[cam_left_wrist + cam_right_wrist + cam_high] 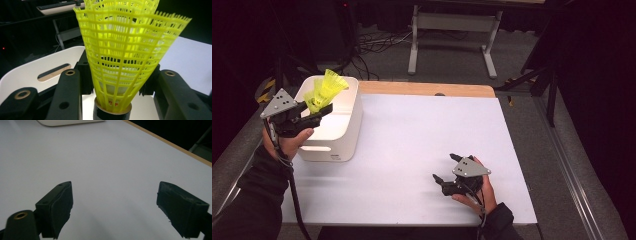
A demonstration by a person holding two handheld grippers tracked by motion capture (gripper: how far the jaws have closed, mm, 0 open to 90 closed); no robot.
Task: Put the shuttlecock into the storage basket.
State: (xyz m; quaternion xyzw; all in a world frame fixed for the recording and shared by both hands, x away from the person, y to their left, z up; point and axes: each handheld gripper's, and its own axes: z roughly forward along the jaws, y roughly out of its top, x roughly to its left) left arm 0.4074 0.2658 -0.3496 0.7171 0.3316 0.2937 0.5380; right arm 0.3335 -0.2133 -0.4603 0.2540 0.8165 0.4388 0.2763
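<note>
Right tool (446,169): black, blocky jaws spread wide apart, nothing between them; matte rubbery pads (61,206); resting low over the bench near the front right; grey three-cornered plate on top.
Bench (422,150): flat, smooth, pale white sheet; light wooden strip along the far edge.
Left tool (319,109): black jaws closed partway, clamped on the skirt of the shuttlecocks; brass-ringed holes on the arms; held above the bin.
Shuttlecocks (125,50): bright yellow plastic, flared cone of open lattice mesh, serrated rim; apparently two nested, count hard to tell; dark band round the base, cork cut off at the frame's bottom edge.
Bin (343,125): white, smooth plastic, rounded corners, slot handle; at the bench's left; inside partly hidden behind the shuttlecocks.
Background: dark, metal frame legs, cables blurred.
</note>
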